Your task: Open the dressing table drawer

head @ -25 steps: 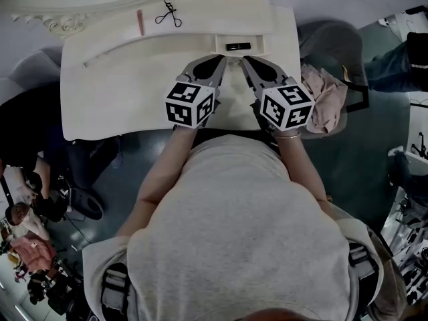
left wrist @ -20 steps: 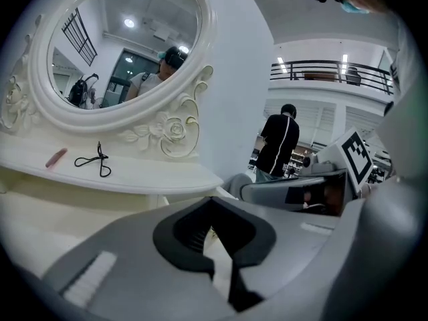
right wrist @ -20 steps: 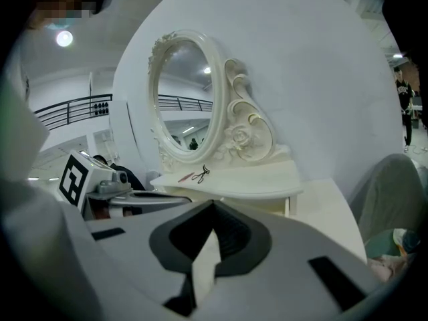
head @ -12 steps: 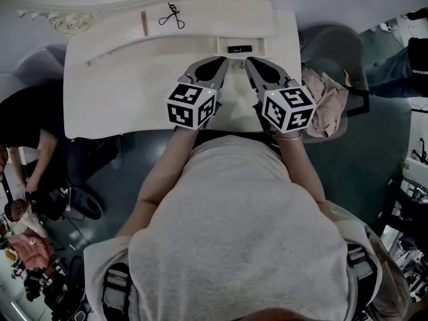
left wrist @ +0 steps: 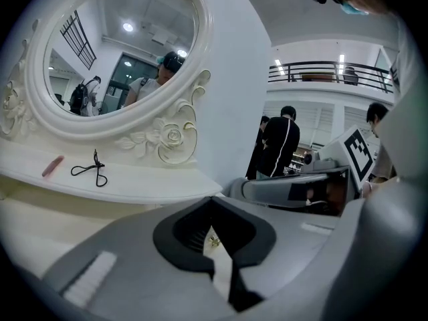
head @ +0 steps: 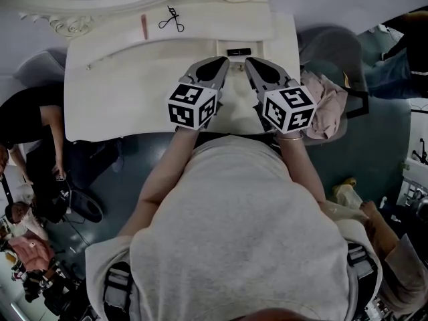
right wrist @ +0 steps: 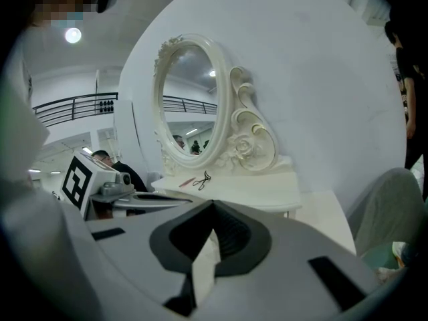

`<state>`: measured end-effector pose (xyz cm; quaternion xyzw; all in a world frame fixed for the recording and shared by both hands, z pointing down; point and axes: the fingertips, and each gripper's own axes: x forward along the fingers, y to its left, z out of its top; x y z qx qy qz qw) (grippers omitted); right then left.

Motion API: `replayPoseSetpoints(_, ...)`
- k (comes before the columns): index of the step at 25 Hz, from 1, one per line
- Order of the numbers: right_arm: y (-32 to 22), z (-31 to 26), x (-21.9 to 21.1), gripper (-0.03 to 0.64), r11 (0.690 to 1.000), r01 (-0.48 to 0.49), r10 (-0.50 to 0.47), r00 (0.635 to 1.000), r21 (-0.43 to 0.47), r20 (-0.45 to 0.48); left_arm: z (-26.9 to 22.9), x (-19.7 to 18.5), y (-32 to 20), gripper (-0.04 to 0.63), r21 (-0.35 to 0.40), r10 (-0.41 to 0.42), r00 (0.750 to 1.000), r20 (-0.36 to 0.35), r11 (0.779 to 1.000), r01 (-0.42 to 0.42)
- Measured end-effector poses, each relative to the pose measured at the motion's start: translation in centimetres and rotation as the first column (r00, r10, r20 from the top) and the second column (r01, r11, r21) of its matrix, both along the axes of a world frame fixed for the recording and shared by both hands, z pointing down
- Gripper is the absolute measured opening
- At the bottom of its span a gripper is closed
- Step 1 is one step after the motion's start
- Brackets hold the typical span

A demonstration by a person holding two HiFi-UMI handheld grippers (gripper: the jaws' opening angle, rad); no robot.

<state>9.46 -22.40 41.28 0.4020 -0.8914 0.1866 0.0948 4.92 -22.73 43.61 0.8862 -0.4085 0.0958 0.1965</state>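
Tongs, two: left tongs point(head: 225, 59), right tongs point(head: 247, 60); one mirror point(left wrist: 120, 52).

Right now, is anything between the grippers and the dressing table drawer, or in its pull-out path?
Nothing visible. The left gripper and right gripper both point at the drawer, with only bare tabletop in front of it. The eyelash curler lies on the upper shelf, off to the left.

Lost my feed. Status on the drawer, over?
Left gripper shut, right gripper shut, both empty. Drawer looks closed, tips near its handle. Path clear.
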Motion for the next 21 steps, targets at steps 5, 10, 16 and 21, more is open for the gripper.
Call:
replayPoseSetpoints(5,-0.1,0.1,0.2,0.008,1.0,0.0,0.0,1.0,-0.005,0.001,0.0,0.2,0.0,0.005,-0.003,0.002,1.0,-0.002,1.0,-0.002)
replayPoseSetpoints(10,0.0,0.2,0.2,0.008,1.0,0.005,-0.005,1.0,-0.008,-0.006,0.2,0.2,0.1,0.005,-0.008,0.004,1.0,-0.001,1.0,-0.004)
replayPoseSetpoints(16,0.3,0.3,0.0,0.008,1.0,0.021,-0.021,0.999,-0.002,-0.028,0.6,0.8,0.5,0.005,-0.015,0.033,0.999,0.029,0.999,-0.032)
replayPoseSetpoints(21,0.4,0.4,0.1,0.008,1.0,0.02,-0.02,0.999,-0.007,-0.03,0.6,1.2,0.8,0.006,-0.018,0.043,0.999,0.027,0.999,-0.043)
